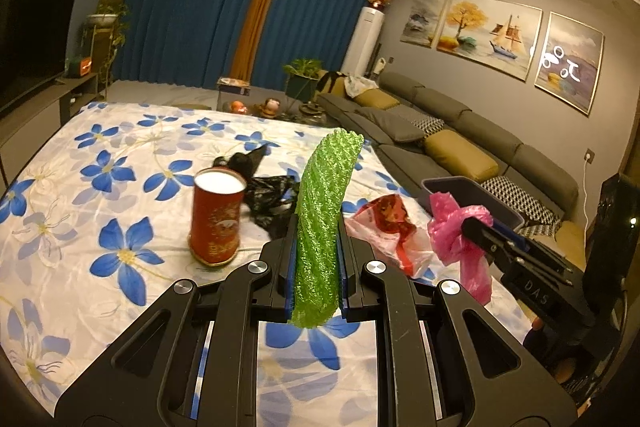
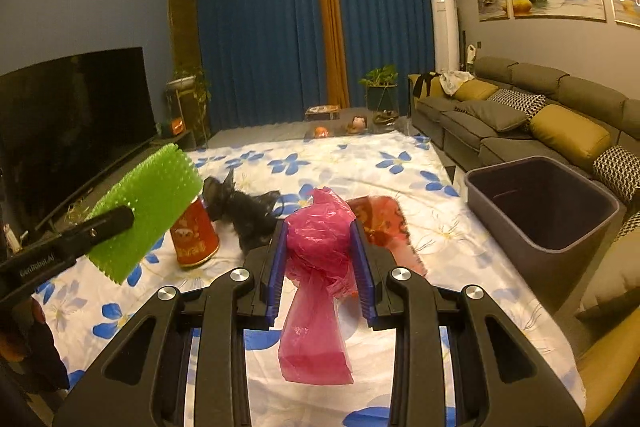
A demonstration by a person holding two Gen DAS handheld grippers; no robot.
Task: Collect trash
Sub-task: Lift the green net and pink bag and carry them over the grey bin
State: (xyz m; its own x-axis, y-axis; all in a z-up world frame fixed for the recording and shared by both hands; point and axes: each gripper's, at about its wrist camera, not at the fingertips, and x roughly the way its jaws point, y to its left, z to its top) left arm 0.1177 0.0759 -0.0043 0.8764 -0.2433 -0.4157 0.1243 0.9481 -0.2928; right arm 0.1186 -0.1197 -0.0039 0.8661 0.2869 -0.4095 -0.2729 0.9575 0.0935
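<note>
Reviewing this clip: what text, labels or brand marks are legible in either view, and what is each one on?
"DAS": on the right gripper body, left wrist view.
"GenRobot.AI": on the left gripper body, right wrist view, small and partly blurred.
Red can: gold print, too blurred to read.
Red-and-white bag: print unreadable.

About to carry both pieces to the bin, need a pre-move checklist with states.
1. Left gripper clamped on green foam net: ok.
2. Right gripper clamped on pink plastic bag: ok, tail hangs loose below.
3. Grey bin open, upright, at the bed's right edge: ok.
4. Bin has room: ok, the inside that shows is bare.
5. Nothing in the way from right gripper to bin: ok.
6. All trash collected: not ok; red can, black bag, red-and-white bag lie on the bedsheet.
</note>
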